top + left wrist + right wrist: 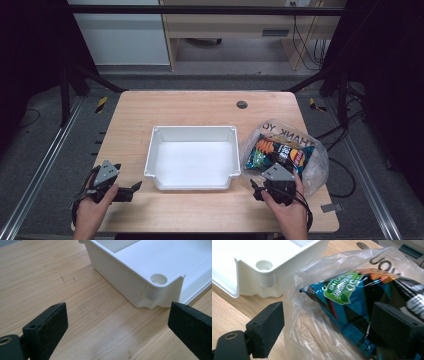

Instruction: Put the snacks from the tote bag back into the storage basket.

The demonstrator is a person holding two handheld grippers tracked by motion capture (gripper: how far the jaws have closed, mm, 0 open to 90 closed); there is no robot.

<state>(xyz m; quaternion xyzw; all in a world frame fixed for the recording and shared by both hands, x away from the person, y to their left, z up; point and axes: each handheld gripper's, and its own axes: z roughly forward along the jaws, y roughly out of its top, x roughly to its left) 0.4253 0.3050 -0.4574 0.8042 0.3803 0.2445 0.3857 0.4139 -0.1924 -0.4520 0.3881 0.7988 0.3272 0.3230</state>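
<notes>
Approach to the grasp. The right gripper [278,186], jaws wide and pressing on nothing, stands at the near end of the clear bag [317,322] that holds the chip packet [277,154], near the desk's [200,107] right edge and just right of the white bin [192,131]. In the right gripper view the bag's film and the packet lie between the jaws. The left gripper [131,190], also wide and empty, rests near the desk's near-left corner, facing the bin's corner. Next move, likely: close on the packet through the film or on the bag's edge, gently.

Snack packet [278,153] inside bag [315,170], right of bin [192,131]
</notes>
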